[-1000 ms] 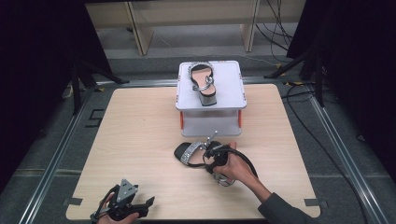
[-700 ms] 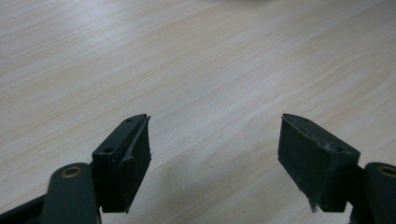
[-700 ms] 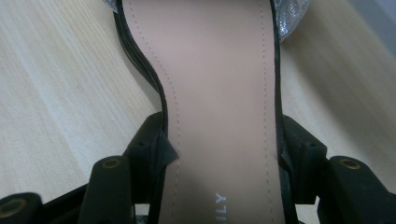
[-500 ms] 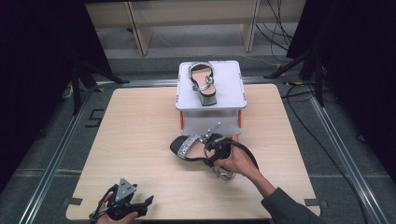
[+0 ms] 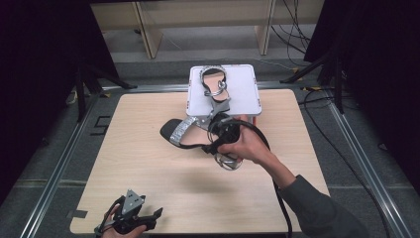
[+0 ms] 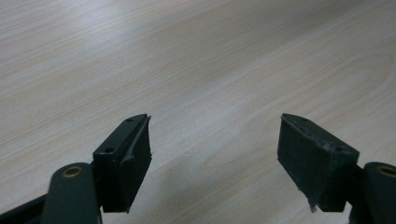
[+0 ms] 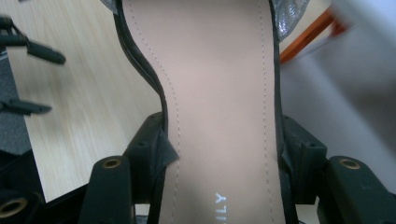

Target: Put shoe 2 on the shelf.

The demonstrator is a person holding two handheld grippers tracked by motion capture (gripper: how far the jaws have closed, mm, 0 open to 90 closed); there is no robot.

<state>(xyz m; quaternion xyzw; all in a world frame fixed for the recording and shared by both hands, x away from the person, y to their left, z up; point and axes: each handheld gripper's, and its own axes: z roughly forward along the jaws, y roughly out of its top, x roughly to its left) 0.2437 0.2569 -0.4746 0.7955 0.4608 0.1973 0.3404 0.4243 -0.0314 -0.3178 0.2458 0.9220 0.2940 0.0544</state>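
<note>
Item: sandal [image 5: 185,135], black sole with silver toe band; your right claw [image 5: 223,139] was clamped across its insole at the waist, toe projecting beyond the jaws, clear of the worktop [image 5: 148,173]; its mate [image 5: 214,84] lay on the white box [image 5: 242,91] just ahead of the claw. Step judged: carrying to the box. Next: set the sandal beside its mate, then release. Left claw [image 6: 215,154]: jaws apart, empty, over bare worktop.
</note>
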